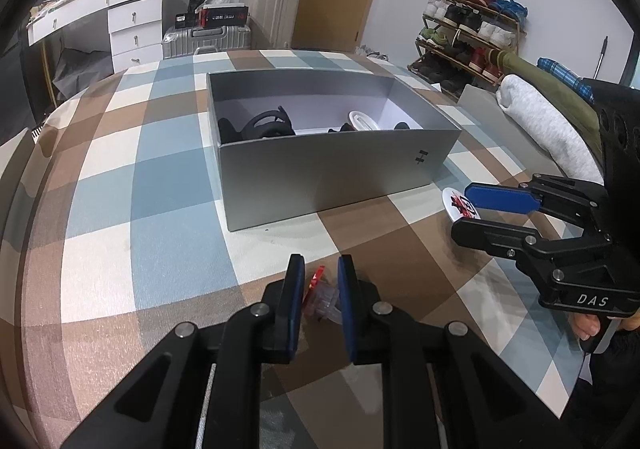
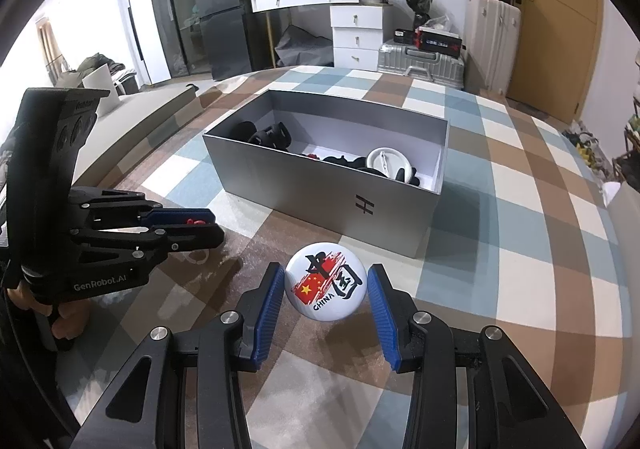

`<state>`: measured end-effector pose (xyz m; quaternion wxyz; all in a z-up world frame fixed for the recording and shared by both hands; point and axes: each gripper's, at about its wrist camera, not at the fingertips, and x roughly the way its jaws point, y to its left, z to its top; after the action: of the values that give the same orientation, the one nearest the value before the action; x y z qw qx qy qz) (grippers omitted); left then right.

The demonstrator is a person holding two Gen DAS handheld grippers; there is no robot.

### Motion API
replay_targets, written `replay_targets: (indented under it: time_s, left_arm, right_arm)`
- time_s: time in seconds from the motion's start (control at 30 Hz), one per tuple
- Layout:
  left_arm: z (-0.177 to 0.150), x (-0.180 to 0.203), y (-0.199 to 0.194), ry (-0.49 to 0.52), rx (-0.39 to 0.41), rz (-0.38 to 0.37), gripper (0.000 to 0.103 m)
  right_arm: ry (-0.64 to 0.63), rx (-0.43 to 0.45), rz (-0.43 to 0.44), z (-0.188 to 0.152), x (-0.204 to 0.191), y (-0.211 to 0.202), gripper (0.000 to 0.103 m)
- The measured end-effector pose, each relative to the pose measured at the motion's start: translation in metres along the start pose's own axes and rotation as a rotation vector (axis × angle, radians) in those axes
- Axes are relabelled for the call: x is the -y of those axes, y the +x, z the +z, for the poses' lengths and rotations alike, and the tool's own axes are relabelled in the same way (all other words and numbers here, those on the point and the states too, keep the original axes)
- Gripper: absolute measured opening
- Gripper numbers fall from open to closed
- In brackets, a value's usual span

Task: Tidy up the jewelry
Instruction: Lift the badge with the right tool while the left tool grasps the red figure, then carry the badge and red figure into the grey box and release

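We judge the badge, gripped edge-on across its rim by the right tool at 6 o'clock of the box, to be light, stiff and slick. The left tool is nearly closed on a small clear-and-red trinket low over the counter. Only the right view shows the badge's face; only the left shows the trinket's clear body.

**Badge clamped, grey box ahead**

The right gripper grips a round white badge above the checked table. Beyond stands an open grey box holding dark items. At left, the left gripper pinches something red.
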<state>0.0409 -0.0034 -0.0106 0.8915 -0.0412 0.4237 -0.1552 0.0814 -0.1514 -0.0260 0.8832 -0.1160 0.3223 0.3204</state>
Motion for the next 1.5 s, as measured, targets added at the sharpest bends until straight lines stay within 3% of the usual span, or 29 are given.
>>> replay_targets:
  time_s: [0.3, 0.67, 1.1, 1.37, 1.43, 1.5]
  left_arm:
    - [0.001, 0.002, -0.001, 0.009, 0.011, 0.0, 0.012]
    - [0.011, 0.004, -0.008, 0.01, 0.086, 0.025, 0.012]
    - [0.056, 0.007, -0.017, -0.035, 0.222, 0.073, 0.012]
    - [0.077, 0.001, 0.01, -0.067, 0.254, 0.124, 0.012]
    - [0.076, -0.001, 0.013, -0.087, 0.244, 0.134, 0.018]
    - [0.072, -0.002, 0.014, -0.093, 0.221, 0.143, 0.039]
  right_arm:
    - [0.011, 0.011, -0.003, 0.001, 0.005, -0.001, 0.042]
    - [0.025, 0.055, -0.002, 0.004, 0.009, -0.012, 0.042]
    - [0.05, 0.209, 0.002, 0.04, 0.017, -0.031, 0.042]
    - [0.111, 0.2, 0.0, 0.058, 0.03, -0.003, 0.042]
    - [0.133, 0.19, 0.019, 0.06, 0.035, 0.006, 0.043]
    - [0.147, 0.19, 0.017, 0.059, 0.036, 0.01, 0.047]
